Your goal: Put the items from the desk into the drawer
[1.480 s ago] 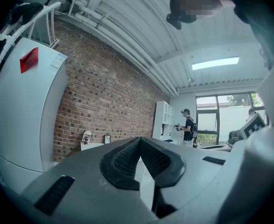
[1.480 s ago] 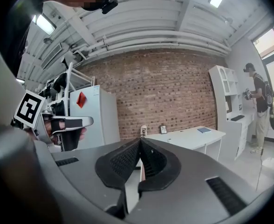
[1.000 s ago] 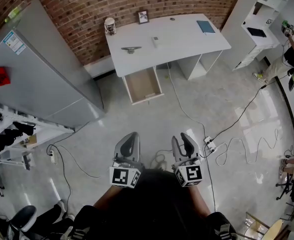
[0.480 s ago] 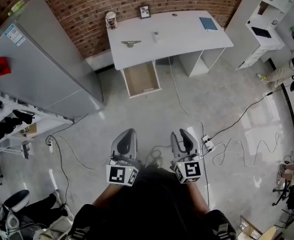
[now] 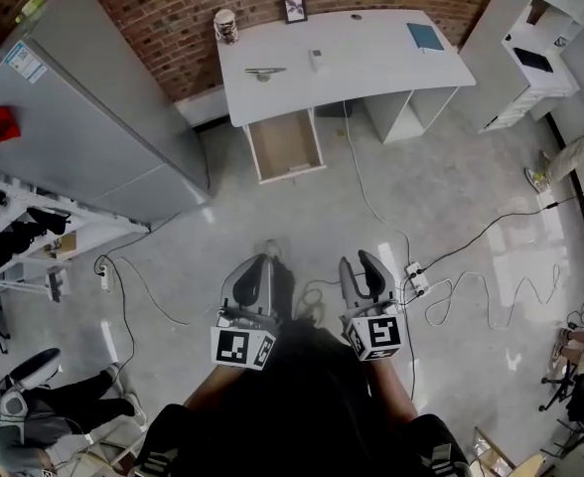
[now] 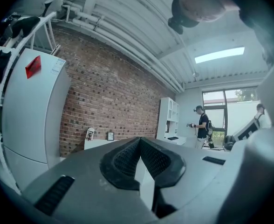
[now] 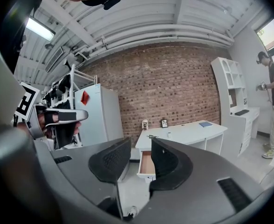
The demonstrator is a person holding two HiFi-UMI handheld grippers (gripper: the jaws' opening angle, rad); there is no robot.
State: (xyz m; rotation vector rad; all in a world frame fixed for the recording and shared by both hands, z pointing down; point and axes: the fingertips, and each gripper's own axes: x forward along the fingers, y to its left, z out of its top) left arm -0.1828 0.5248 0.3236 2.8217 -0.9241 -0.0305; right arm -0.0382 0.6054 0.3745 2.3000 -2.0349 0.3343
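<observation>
The white desk (image 5: pixel 342 63) stands far ahead against the brick wall, with its wooden drawer (image 5: pixel 287 145) pulled open below the left end. On the top lie a jar (image 5: pixel 225 25), a picture frame (image 5: pixel 295 9), a metal tool (image 5: pixel 263 71), a small white item (image 5: pixel 316 60) and a blue book (image 5: pixel 424 36). Both grippers are held low in front of me, well short of the desk. My left gripper (image 5: pixel 255 266) has its pads (image 6: pixel 127 157) meeting at the tips, empty. My right gripper (image 5: pixel 362 266) stands open, framing the drawer (image 7: pixel 145 164) between its jaws.
A tall grey refrigerator (image 5: pixel 83 117) flanks the desk's left, with a rack (image 5: pixel 14 246) beside it. Cables and a power strip (image 5: pixel 416 281) lie on the floor at the right. White shelving (image 5: pixel 530 58) stands at the right; a person (image 7: pixel 273 101) stands near it.
The desk and drawer sit slightly higher in the head view. Both grippers keep their pose and spot in the picture. A seated person at the bottom left has come further into view.
</observation>
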